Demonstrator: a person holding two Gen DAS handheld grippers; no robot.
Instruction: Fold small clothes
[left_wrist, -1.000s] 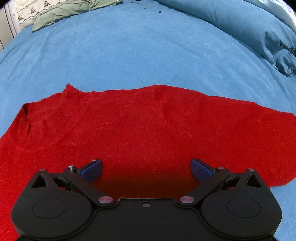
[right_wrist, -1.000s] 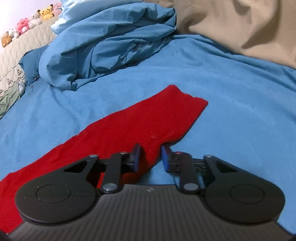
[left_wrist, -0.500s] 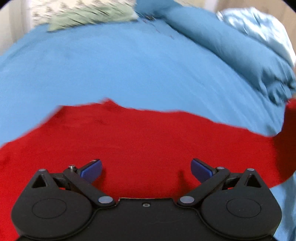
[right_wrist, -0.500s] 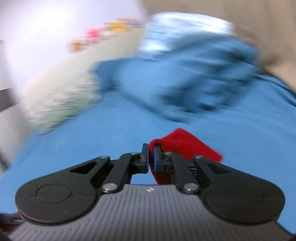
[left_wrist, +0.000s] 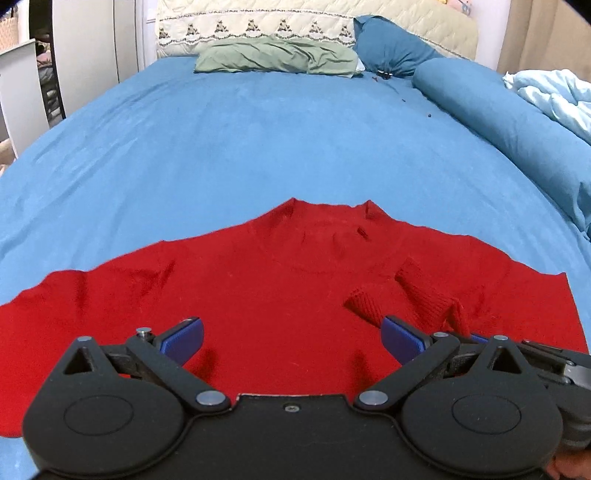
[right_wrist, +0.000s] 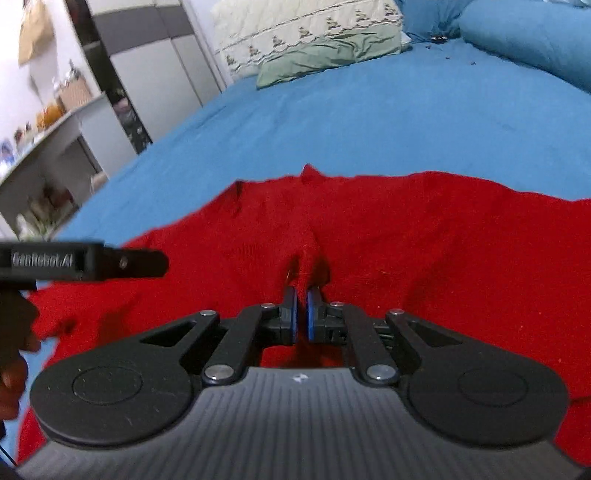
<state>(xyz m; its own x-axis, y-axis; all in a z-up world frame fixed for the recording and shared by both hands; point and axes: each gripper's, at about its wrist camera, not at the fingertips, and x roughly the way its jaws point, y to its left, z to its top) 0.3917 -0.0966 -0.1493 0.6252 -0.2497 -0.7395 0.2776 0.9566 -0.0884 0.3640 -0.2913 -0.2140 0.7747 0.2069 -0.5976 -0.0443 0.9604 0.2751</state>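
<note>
A red knit sweater (left_wrist: 280, 280) lies spread on the blue bed, its neck away from me. My left gripper (left_wrist: 291, 341) is open and empty, hovering low over the sweater's body. My right gripper (right_wrist: 301, 312) is shut on the end of the sweater's right sleeve (left_wrist: 424, 295), which is folded inward over the body. The sweater also fills the middle of the right wrist view (right_wrist: 406, 240). The left gripper's body (right_wrist: 85, 260) shows at the left edge of the right wrist view.
The blue bedsheet (left_wrist: 277, 140) stretches away to a green pillow (left_wrist: 273, 55) and a quilted headboard (left_wrist: 295, 22). A rolled blue duvet (left_wrist: 517, 122) lies along the right side. A wardrobe and a desk (right_wrist: 55, 147) stand left of the bed.
My right gripper has shut on the sleeve end and carried it up and across onto the sweater's body. My left gripper has swung to face the neckline, still open.
</note>
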